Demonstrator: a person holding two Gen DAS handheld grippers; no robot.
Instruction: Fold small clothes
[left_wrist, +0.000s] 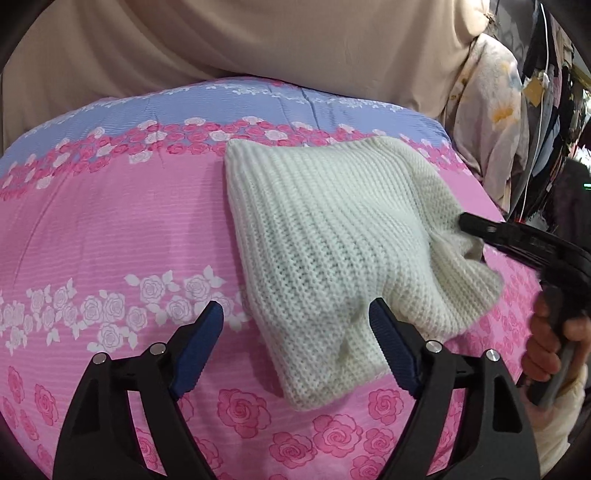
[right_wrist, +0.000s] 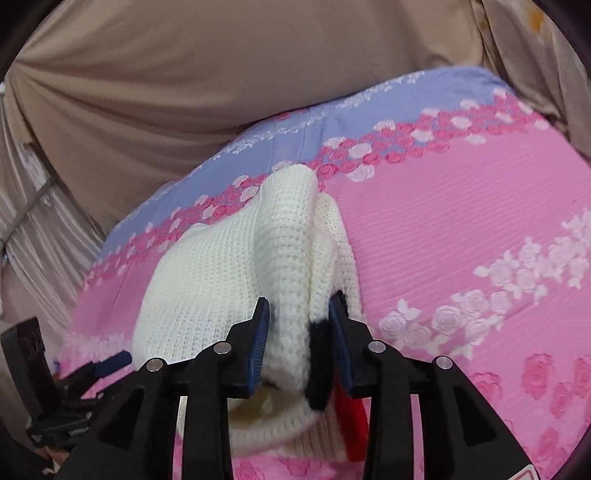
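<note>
A small white knitted garment (left_wrist: 332, 243) lies folded on a pink rose-patterned bed cover (left_wrist: 110, 229). My left gripper (left_wrist: 295, 332) is open and empty, its fingers on either side of the garment's near corner, just above it. My right gripper (right_wrist: 299, 325) is shut on the garment's (right_wrist: 221, 273) thick edge, where black and red trim (right_wrist: 321, 373) shows between the pads. In the left wrist view the right gripper (left_wrist: 469, 223) comes in from the right and pinches the garment's right edge, lifting it slightly.
A beige curtain (left_wrist: 240, 40) hangs behind the bed. Floral cloth and hanging clothes (left_wrist: 495, 110) stand at the right edge. The bed cover has a lilac band (left_wrist: 221, 99) at its far side. The left gripper (right_wrist: 107, 362) shows at the right wrist view's lower left.
</note>
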